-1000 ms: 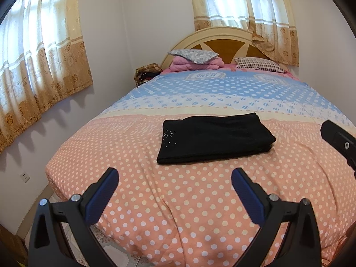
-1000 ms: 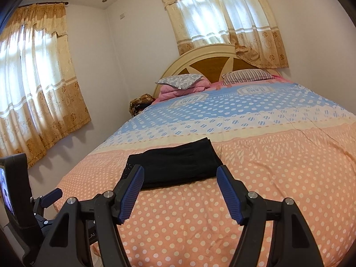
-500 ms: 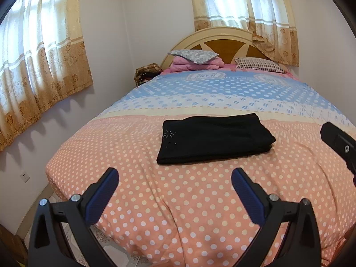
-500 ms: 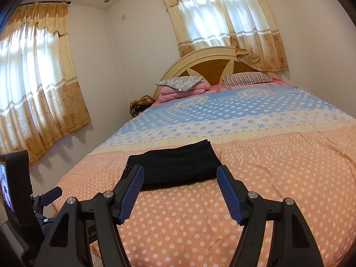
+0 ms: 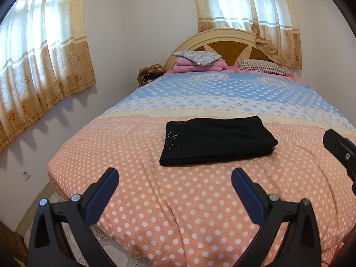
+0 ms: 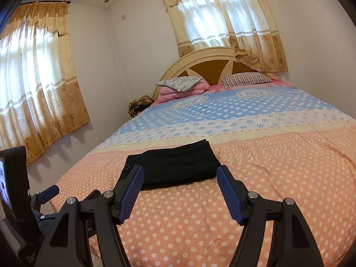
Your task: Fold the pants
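On the near, peach polka-dot half of a wide bed [image 5: 155, 211], a pair of black pants [image 5: 217, 140] lies folded into a flat rectangle, a small cluster of sparkling studs showing at its near left corner. Both hand-held tools hang short of the garment over the foot of the bed. From the left wrist view, the left claw [image 5: 174, 175] stands with its blue ribbed pads spread wide, nothing between them but the dotted quilt, and the pants lie just beyond the tips. From the right wrist view, the right claw [image 6: 180, 172] is likewise spread apart and empty; its fingers frame the near edge of the folded pants [image 6: 175, 166] without touching the cloth. The black body of the right tool juts in at the right edge of the left view, while the left tool, carrying a small lit screen [image 6: 5, 184], sits low at the left of the right view. Farther up the bed the quilt turns to cream and then pale blue bands. At the far end a grey patterned pillow [image 5: 197, 56] rests on a folded pink blanket [image 5: 200, 65], and a striped pillow [image 5: 262, 66] lies to its right, all below a rounded cream and brown wooden headboard [image 5: 222, 42]. Gold floral curtains [image 5: 42, 53] cover windows on the left wall and the far wall.
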Action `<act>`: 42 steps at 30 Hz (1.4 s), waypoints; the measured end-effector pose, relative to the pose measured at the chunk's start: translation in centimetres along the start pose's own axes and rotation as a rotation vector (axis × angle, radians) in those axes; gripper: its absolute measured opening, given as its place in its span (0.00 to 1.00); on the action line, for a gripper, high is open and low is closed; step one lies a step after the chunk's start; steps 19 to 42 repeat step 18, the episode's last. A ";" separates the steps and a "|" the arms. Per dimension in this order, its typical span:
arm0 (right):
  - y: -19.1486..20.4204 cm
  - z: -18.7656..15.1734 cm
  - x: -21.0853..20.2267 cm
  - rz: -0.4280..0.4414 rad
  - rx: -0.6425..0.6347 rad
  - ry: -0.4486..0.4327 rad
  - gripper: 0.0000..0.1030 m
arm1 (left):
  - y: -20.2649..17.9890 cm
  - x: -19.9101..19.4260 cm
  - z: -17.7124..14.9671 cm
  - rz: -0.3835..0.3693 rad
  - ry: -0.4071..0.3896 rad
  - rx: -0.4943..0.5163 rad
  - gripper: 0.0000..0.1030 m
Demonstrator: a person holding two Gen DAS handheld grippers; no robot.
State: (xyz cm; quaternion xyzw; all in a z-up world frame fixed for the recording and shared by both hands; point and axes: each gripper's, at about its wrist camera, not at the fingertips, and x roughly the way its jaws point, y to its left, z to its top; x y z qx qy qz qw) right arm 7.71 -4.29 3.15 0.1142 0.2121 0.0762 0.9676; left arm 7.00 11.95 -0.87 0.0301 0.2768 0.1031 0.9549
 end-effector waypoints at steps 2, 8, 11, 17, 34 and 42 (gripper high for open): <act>-0.2 0.0 0.0 0.000 -0.001 0.001 0.68 | 0.0 0.0 0.0 -0.002 0.006 -0.001 1.00; -0.4 -0.1 -0.1 -0.003 -0.010 -0.002 0.68 | 0.0 0.4 0.0 -0.022 0.033 -0.014 1.00; -0.4 -0.1 -0.1 -0.003 -0.010 -0.001 0.68 | 0.0 0.5 -0.1 -0.043 0.041 -0.020 1.00; -0.8 0.0 -0.1 -0.001 -0.006 0.004 0.68 | -0.2 0.4 -0.1 -0.045 0.031 -0.010 1.00; -0.9 0.0 -0.2 -0.003 -0.006 0.002 0.68 | -0.2 0.4 -0.1 -0.050 0.034 -0.015 1.00; -0.9 0.0 -0.2 -0.003 -0.006 0.002 0.68 | -0.2 0.4 -0.1 -0.050 0.034 -0.015 1.00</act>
